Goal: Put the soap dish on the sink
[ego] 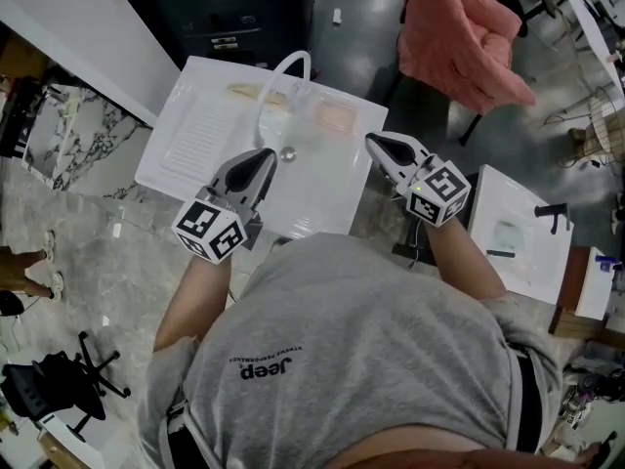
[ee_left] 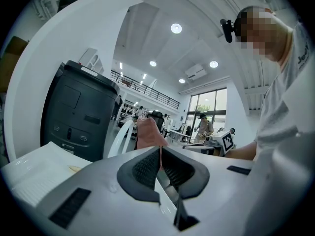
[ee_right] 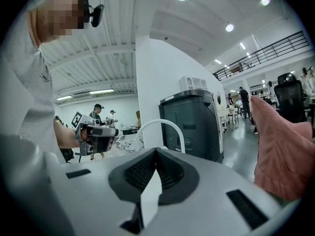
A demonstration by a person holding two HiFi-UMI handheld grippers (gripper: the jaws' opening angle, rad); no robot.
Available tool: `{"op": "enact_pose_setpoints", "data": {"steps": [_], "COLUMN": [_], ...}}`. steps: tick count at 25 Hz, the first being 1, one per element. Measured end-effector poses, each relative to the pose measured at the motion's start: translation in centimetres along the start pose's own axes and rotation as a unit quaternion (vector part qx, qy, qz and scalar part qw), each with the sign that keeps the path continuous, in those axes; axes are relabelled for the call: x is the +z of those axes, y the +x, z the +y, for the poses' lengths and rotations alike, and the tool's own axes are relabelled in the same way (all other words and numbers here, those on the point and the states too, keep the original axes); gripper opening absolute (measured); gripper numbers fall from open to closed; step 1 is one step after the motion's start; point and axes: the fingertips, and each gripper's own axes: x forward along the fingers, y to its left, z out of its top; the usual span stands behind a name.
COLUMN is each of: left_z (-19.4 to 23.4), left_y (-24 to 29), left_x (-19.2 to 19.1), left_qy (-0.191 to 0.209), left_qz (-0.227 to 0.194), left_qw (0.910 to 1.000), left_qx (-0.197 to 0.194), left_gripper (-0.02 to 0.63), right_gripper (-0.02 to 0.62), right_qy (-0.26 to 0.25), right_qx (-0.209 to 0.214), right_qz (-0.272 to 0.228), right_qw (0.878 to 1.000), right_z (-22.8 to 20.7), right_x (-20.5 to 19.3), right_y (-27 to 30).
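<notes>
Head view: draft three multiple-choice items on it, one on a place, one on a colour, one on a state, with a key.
1. Where does the pale pink flat item lie?
A. On the sink's far ledge, right of the faucet
B. Between the left gripper's jaws
C. On the floor

2. What colour is the cloth draped beyond the sink's far right corner?
A. Blue
B. Pink
C. Green

3. How do the two grippers' jaws stand?
A. Both wide apart
B. Left shut on the faucet
C. Both together, holding nothing

Key:
1 A: the pale pink flat item rests on the sink beside the white faucet.
2 B: the cloth is pink.
3 C: the left gripper and right gripper hang over the sink's near part, and each gripper view shows its pads meeting with nothing between.
</notes>
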Motion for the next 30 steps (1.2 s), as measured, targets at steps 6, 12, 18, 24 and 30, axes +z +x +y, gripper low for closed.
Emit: {"op": "enact_pose_setpoints", "data": {"steps": [6,12,18,24,30], "left_z": [0.01,-0.13,-0.12,-0.36,-0.48], "left_y": [-0.16,-0.15,-0.15,-0.11,-0.22], "left_x": [-0.02,-0.18,-0.14,-0.36,-0.19], "left_qy": [-0.001,-0.002,-0.003,-0.003,-0.004], "left_qz": [-0.002,-0.001,-0.001,-0.001,-0.002], "left_qw": [1.0000,1.0000,1.0000,1.0000,1.0000], "left_qx": [0.002,-0.001,-0.003,-0.004,-0.005], "left_gripper": [0.023,0.023,0.023,0.023,0.023], "right_gripper": [0.051,0.049,0.050,0.050,0.049], "right_qy": [0.000,-0.003,-0.002,-0.001,-0.001], "right_qx": [0.001,-0.002,-0.006,-0.007,-0.008], "right_qz": [0.000,0.010,0.014,0.016,0.019], "right_qw": [1.000,1.000,1.000,1.000,1.000], "right_z": [0.02,-0.02,-0.09,-0.10,-0.03], "right_x": [0.06,-0.17,-0.19,-0.43,-0.35], "right_y": [0.07,-0.04,-0.02,-0.20,-0.21]}}
